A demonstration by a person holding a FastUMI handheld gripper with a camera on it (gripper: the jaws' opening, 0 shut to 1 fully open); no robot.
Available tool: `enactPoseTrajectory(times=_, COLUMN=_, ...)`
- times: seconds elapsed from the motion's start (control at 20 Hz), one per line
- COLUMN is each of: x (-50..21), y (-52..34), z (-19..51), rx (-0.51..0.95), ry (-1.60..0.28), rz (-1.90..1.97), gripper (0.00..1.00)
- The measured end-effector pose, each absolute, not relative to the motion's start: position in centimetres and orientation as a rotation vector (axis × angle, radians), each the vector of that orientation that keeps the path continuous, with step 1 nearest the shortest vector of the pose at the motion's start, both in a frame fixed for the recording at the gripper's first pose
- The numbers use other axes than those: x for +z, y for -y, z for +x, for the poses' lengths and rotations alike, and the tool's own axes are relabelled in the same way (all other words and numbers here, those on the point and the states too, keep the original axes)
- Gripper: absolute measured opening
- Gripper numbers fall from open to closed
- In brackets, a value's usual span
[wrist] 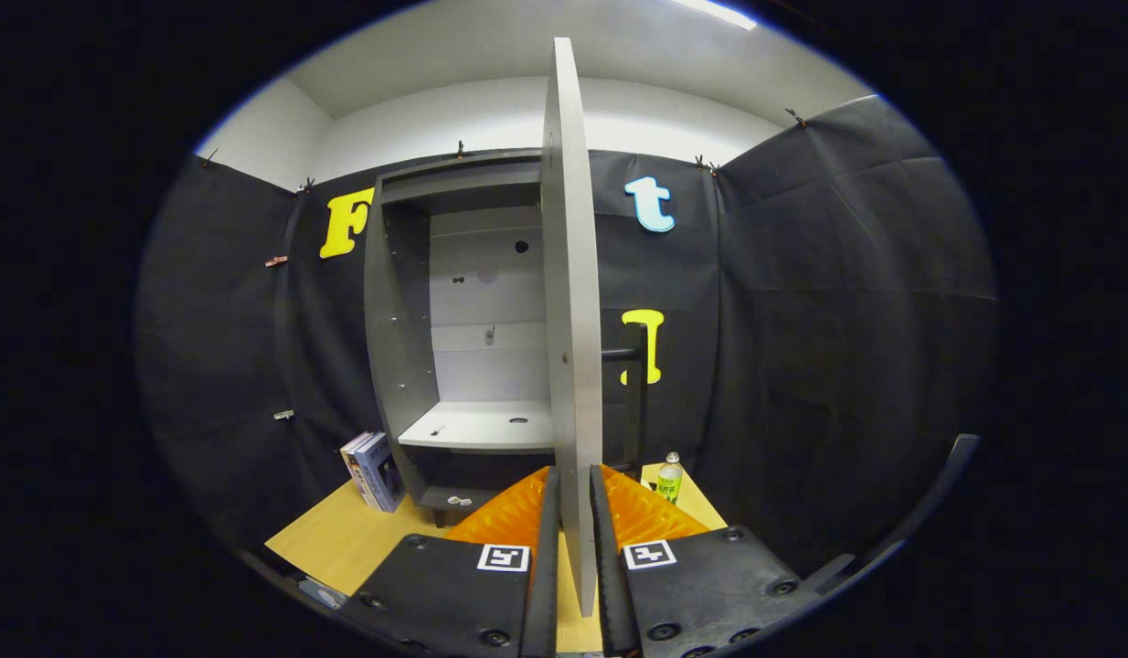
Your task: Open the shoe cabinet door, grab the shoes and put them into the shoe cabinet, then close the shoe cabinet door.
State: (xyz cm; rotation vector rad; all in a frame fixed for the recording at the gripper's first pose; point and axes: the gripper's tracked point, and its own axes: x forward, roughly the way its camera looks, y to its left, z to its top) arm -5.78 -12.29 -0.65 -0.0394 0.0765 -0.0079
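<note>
Gripper (573, 512) clenched on the shoe cabinet door (569, 302), one finger (544, 548) pressed to each face of the thin grey panel, seen edge-on and rising straight up between them. Door swung out toward the camera, standing open. Shoe cabinet (418, 329) just beyond and to the left of the door, upright on the desk (345, 539), grey outside, pale inside, with one white shelf (477, 425) low down and a dark gap beneath it. Dark handle (635, 393) sticking out on the right face of the door. Small stack of books (372, 471) leaning beside the cabinet's left foot. Clear bottle with a green label (670, 478) upright on the desk, right of the door, just ahead of the right finger. Black cloth wall (847, 320) behind everything.
</note>
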Motion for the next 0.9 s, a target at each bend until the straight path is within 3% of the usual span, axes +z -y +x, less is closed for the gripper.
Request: enactPoseTrajectory(times=0.9, x=-21.7, y=-0.9, z=-3.7, rx=0.212, ry=-0.546, rz=-0.001, gripper=0.23)
